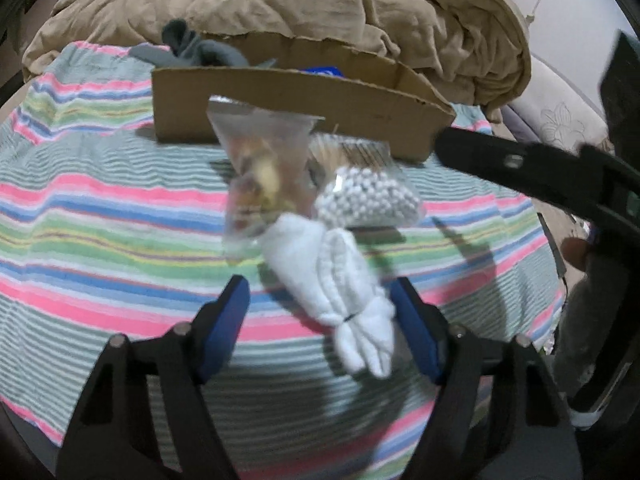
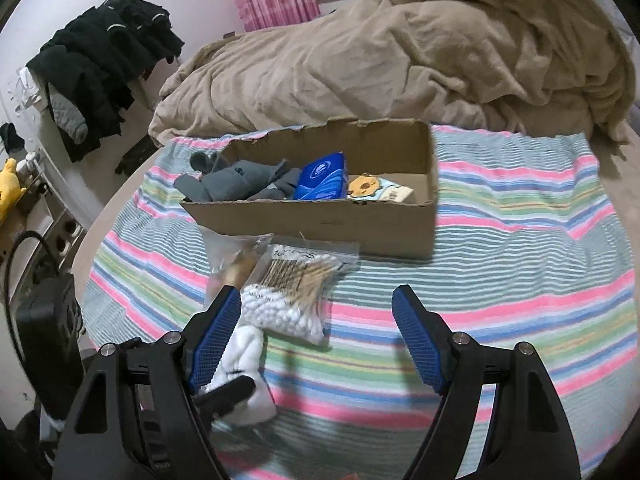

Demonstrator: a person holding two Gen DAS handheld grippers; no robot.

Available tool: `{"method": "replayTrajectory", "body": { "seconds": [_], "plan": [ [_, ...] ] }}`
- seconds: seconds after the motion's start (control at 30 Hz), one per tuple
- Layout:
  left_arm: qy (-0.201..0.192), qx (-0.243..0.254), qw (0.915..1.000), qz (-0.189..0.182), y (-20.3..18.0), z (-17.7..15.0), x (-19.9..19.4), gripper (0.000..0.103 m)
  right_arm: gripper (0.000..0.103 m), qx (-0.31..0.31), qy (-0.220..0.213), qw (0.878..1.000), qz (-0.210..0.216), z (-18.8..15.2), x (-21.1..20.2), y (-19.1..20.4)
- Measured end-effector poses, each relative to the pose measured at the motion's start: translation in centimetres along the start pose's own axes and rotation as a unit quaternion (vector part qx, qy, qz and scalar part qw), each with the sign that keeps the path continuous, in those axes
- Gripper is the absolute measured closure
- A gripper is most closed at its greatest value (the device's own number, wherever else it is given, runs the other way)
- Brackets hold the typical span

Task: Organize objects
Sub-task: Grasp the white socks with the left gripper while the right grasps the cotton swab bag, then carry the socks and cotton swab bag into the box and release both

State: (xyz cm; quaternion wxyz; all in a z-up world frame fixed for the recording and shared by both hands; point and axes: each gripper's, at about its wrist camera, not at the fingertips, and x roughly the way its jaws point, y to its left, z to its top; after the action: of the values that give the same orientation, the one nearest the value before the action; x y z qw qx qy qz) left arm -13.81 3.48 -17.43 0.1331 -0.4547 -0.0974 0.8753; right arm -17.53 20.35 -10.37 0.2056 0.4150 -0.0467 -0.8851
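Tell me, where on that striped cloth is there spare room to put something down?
The striped cloth lies bare right of the box and the bags. It is crowded left of centre: cotton buds, cotton balls and white socks overlap.

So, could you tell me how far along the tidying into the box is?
Partly done: the cardboard box already holds grey socks, a blue packet and a small card. In hand: the left gripper is open around the white socks, not yet gripping. Left outside: the snack bag, cotton swabs and cotton balls. The right gripper is open and empty.
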Motion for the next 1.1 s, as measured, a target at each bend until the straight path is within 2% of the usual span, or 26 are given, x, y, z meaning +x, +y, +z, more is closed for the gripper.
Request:
{"method": "replayTrajectory", "body": {
  "seconds": [0.17,0.3,0.33,0.4,0.43,0.5,0.57,0.87,1.1],
  "plan": [
    [-0.009,0.007,0.9999,0.001,0.0,-0.2,1.1,0.038,0.022,-0.005,0.020,1.000,0.016,0.6,3.0,0.5],
    [-0.016,0.024,0.9996,0.000,-0.7,-0.4,1.0,0.049,0.023,0.001,0.055,0.998,0.030,0.7,6.1,0.5],
    [-0.017,0.024,0.9996,-0.003,-0.8,-0.4,1.0,0.052,0.025,0.005,0.065,0.997,0.031,0.6,6.7,0.4],
    [-0.019,0.025,0.9995,-0.005,-0.8,-0.5,0.7,0.055,0.041,0.013,0.075,0.996,0.045,0.3,7.4,0.3],
    [-0.019,0.026,0.9995,-0.006,-0.9,-0.6,0.7,0.057,0.042,0.013,0.074,0.996,0.047,0.3,7.3,0.3],
    [-0.018,0.029,0.9994,-0.008,-1.0,-0.6,0.4,0.059,0.053,0.009,0.073,0.996,0.050,0.2,7.0,0.5],
    [-0.019,0.033,0.9993,-0.007,-1.2,-0.7,0.1,0.062,0.055,0.005,0.070,0.996,0.047,0.2,6.5,0.6],
    [-0.022,0.035,0.9991,-0.005,-1.9,-1.0,-1.8,0.064,0.056,0.010,0.056,0.998,0.031,-0.4,3.7,-0.3],
    [-0.032,0.039,0.9987,0.011,-1.7,-0.8,-3.7,0.065,0.059,0.005,0.044,0.999,0.018,-1.3,1.4,-0.5]
  ]
}}
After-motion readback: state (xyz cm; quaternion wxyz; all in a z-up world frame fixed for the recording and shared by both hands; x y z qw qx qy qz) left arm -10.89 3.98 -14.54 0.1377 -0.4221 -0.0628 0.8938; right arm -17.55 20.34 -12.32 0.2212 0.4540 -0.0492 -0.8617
